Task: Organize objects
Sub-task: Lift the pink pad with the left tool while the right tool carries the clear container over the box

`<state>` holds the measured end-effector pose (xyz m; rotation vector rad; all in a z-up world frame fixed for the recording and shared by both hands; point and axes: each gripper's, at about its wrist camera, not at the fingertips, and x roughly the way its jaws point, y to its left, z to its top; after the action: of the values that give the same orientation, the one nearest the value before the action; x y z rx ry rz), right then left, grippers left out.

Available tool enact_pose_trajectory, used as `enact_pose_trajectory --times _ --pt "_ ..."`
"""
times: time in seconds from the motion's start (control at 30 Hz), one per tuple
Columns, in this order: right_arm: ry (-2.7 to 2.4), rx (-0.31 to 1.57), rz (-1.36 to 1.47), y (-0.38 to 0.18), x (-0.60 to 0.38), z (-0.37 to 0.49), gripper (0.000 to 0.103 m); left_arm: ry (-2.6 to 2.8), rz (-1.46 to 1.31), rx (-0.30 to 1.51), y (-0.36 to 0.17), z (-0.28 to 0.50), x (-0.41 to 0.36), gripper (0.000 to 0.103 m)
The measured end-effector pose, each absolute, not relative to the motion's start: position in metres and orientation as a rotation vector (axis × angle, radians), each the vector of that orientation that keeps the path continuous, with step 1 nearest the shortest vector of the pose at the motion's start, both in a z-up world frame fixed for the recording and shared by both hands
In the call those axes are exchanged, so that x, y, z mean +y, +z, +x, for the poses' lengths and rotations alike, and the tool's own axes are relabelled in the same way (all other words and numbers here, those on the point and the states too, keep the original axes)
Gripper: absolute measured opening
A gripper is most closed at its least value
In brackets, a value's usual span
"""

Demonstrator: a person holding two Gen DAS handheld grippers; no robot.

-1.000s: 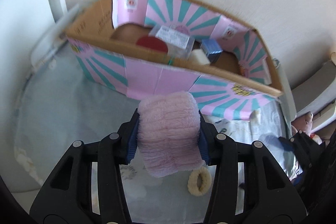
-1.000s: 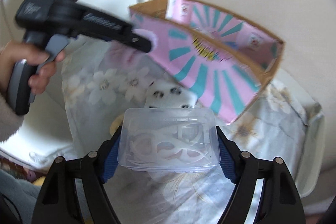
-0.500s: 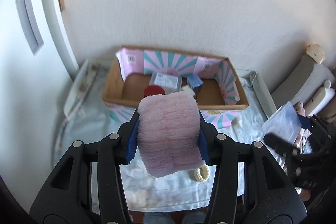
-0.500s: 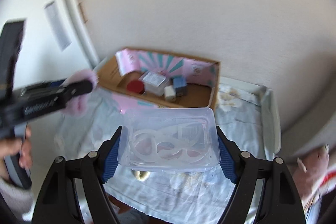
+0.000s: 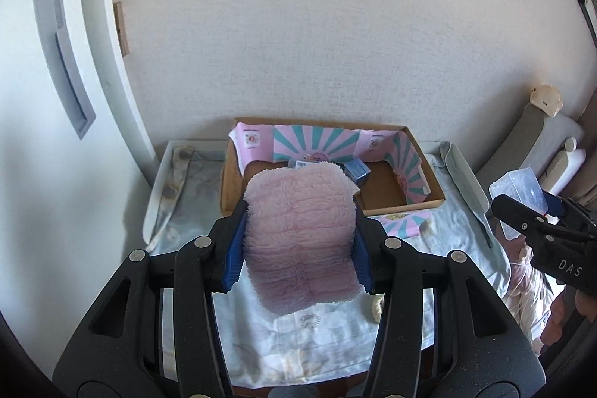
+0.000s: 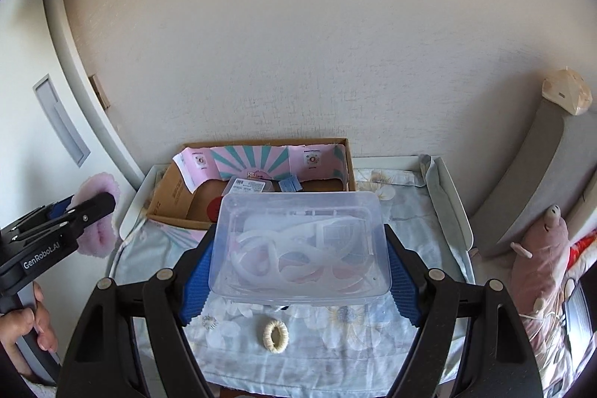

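Note:
My left gripper (image 5: 298,241) is shut on a fluffy pink cloth (image 5: 300,234), held high above the table in front of a cardboard box (image 5: 421,170) lined with pink and teal paper. My right gripper (image 6: 298,248) is shut on a clear plastic case (image 6: 300,241) with white plastic pieces inside, also held high. The box (image 6: 164,196) holds a red lid (image 6: 213,209), a clear packet (image 6: 248,187) and a small blue box (image 5: 356,170). The left gripper with the cloth (image 6: 95,222) shows at the left of the right wrist view.
The table carries a floral cloth (image 6: 406,211). A cream hair tie (image 6: 275,336) lies near its front edge. A pink plush toy (image 6: 541,256) and grey cushion (image 6: 537,174) are to the right. A wall stands behind the box.
Both grippers have pulled back and up from the box, so the whole table now shows. Both still hold their objects.

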<state>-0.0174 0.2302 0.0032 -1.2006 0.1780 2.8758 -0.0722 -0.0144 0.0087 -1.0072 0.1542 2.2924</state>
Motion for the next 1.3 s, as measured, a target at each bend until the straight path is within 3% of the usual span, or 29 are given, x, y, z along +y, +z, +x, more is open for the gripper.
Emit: enact_pose_trajectory --times 0.4,0.87,1.3 --pt "2.849 0.215 -1.171 0.008 0.216 -0.025 0.076 2.239 -0.988 0.180 0.008 -0.098 -0.024 0.044" --pt "2.915 0.115 -1.277 0.008 0.204 -0.089 0.076 2.208 -1.024 0.173 0.009 -0.155 0.004 0.044" --pt "2.861 0.014 -1.583 -0.052 0.215 -0.164 0.076 2.139 -1.245 0.225 -0.057 -0.223 0.056 0.044"
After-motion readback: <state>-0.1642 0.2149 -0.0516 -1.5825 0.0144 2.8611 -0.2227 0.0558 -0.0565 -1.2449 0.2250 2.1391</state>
